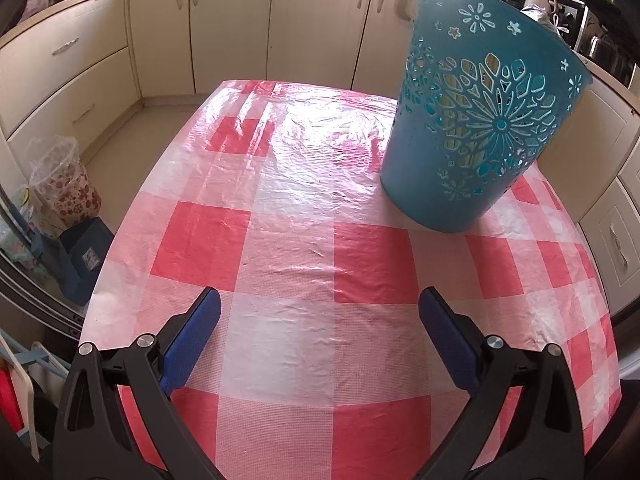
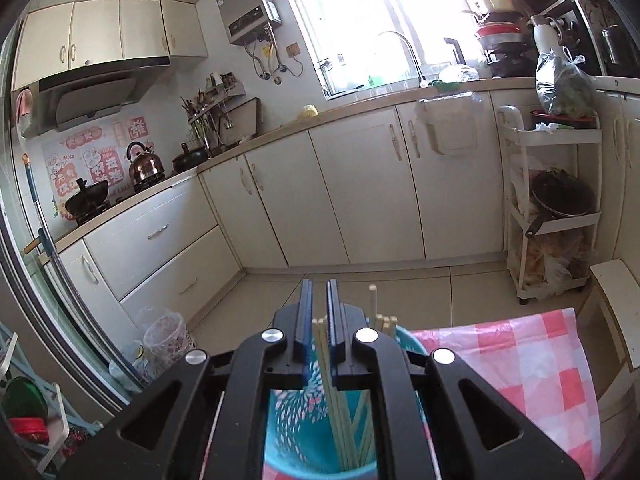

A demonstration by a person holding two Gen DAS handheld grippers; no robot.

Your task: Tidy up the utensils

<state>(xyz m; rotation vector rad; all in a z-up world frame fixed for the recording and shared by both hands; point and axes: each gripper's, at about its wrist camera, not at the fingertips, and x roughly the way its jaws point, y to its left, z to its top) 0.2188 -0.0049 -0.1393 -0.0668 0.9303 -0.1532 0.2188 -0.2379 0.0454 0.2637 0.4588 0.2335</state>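
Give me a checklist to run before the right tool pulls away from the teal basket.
1. Chopsticks in the teal basket: ok, they stand inside with their tops above the rim.
2. Right tool let go of them: cannot tell; the gap is narrow, chopsticks sit between the pads, and contact is unclear.
3. Basket resting on its base on the table: ok.
4. Left tool open and empty: ok, it hangs over bare checked cloth.
5. Utensils left to collect: none on the cloth in view; the rest cannot tell.
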